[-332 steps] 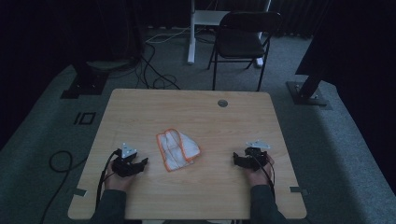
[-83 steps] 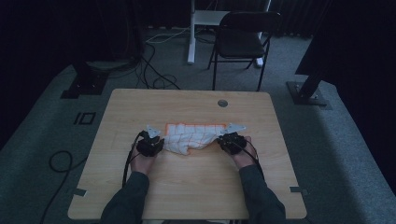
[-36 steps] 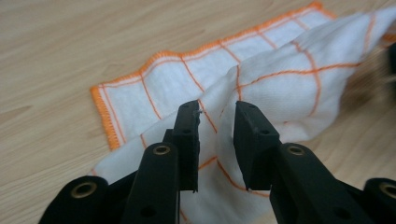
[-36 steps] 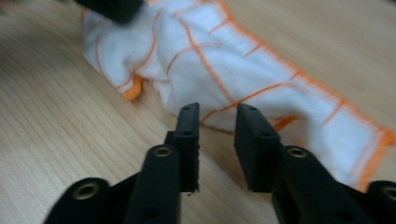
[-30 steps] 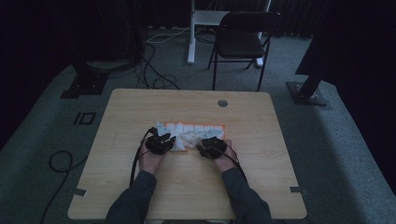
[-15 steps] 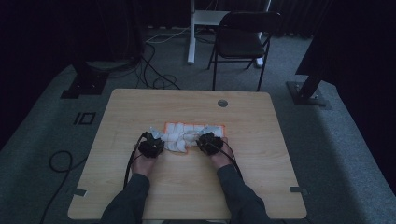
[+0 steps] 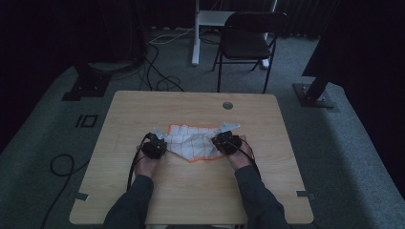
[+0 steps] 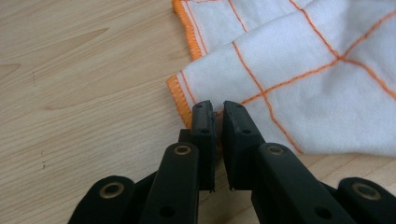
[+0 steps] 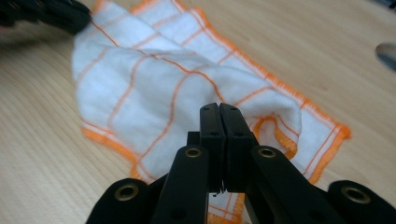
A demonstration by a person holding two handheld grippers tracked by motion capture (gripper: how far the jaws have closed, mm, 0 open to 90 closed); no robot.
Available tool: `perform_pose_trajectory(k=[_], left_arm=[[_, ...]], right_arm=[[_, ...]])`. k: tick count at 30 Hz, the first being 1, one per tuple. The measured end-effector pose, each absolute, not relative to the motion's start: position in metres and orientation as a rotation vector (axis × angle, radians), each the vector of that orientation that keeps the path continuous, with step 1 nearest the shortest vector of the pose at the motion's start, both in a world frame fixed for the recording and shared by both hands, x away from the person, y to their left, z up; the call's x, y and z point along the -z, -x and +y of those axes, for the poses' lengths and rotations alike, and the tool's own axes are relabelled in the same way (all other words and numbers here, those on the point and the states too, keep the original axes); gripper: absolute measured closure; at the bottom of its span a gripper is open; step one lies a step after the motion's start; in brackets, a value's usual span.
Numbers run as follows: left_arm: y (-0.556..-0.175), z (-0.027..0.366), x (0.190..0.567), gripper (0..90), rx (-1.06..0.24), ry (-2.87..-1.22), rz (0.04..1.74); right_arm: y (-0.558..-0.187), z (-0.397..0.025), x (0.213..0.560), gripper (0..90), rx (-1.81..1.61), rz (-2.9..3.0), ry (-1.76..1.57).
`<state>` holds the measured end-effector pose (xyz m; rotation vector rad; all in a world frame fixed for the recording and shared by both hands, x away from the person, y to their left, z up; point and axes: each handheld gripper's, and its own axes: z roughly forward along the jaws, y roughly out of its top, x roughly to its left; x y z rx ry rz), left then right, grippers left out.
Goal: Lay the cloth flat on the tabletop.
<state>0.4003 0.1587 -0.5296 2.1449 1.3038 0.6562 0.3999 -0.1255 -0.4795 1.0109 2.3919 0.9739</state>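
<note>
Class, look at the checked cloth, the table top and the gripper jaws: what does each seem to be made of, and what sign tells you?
Cloth: soft woven fabric, probably cotton, white with a fuzzy matt nap, orange grid lines and a stitched orange hem.
Table top: pale wood grain, smooth and matt, perhaps laminate rather than solid wood.
Left gripper jaws: black, matt, hard, likely moulded plastic, with brass-coloured rivets.

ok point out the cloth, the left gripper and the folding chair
cloth (image 7: pixel 193 141), high view, on its white checked middle
left gripper (image 8: pixel 218 111), left gripper view, between its two black tips at the cloth's orange hem
folding chair (image 7: pixel 246 47), high view, on its dark seat
</note>
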Motion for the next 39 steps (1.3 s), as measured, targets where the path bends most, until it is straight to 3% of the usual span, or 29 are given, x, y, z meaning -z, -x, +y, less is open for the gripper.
perform_pose_trajectory(k=[8, 15, 39], left_arm=[[-0.395, 0.163, 0.525, 79.7, -0.666, -2.121, 1.292], [-0.39, 0.171, 0.521, 78.9, -0.688, -2.099, 1.292], [-0.378, 0.174, 0.534, 76.6, -0.655, -2.143, 1.283]], right_arm=[[-0.401, -0.125, 0.505, 83.2, -0.912, 2.446, -1.043], [-0.396, -0.138, 0.529, 83.2, -0.867, 2.461, -1.12], [-0.32, -0.182, 0.531, 83.2, -0.902, 2.464, -1.157]])
